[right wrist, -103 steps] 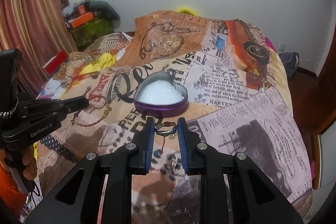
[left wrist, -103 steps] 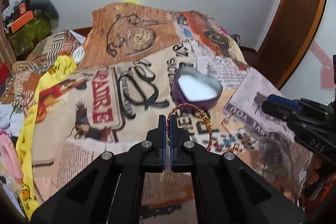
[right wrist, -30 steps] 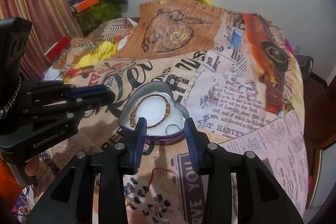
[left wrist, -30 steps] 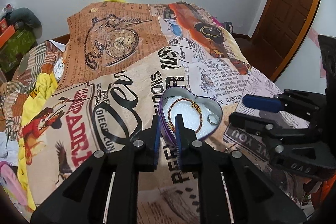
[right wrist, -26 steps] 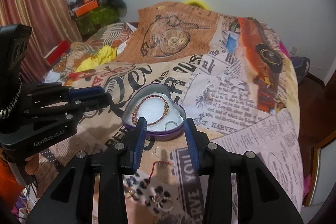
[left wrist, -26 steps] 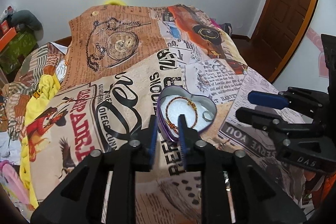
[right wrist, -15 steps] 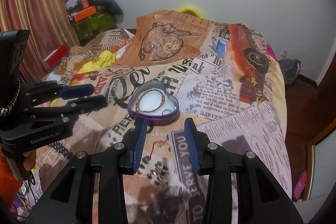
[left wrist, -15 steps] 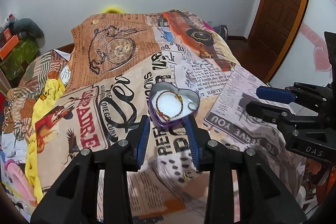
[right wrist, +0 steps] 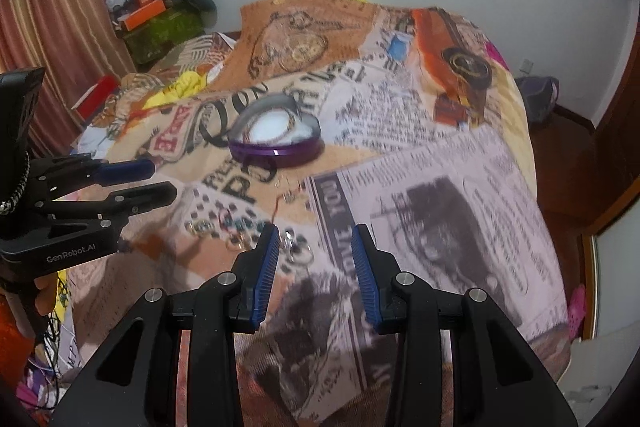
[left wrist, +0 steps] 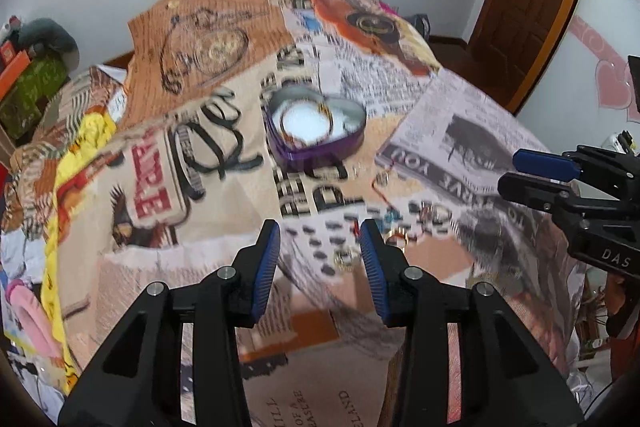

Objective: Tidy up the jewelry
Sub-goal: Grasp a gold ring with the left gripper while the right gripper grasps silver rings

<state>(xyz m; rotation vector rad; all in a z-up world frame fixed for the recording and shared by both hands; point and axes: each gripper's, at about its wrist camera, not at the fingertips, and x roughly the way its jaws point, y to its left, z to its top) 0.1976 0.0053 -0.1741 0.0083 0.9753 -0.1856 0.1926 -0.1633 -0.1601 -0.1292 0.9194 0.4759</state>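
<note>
1. Both claws are released and carry nothing: the left claw (left wrist: 320, 239) and the right claw (right wrist: 314, 239).
2. The heart tin (left wrist: 316, 135) on the bed (left wrist: 460, 131) holds a bracelet (left wrist: 306, 121).
3. Loose rings (right wrist: 240, 233) lie at the tin's 6 o'clock.
4. Center one ring between the pads, press lightly into the cloth, then close.
</note>
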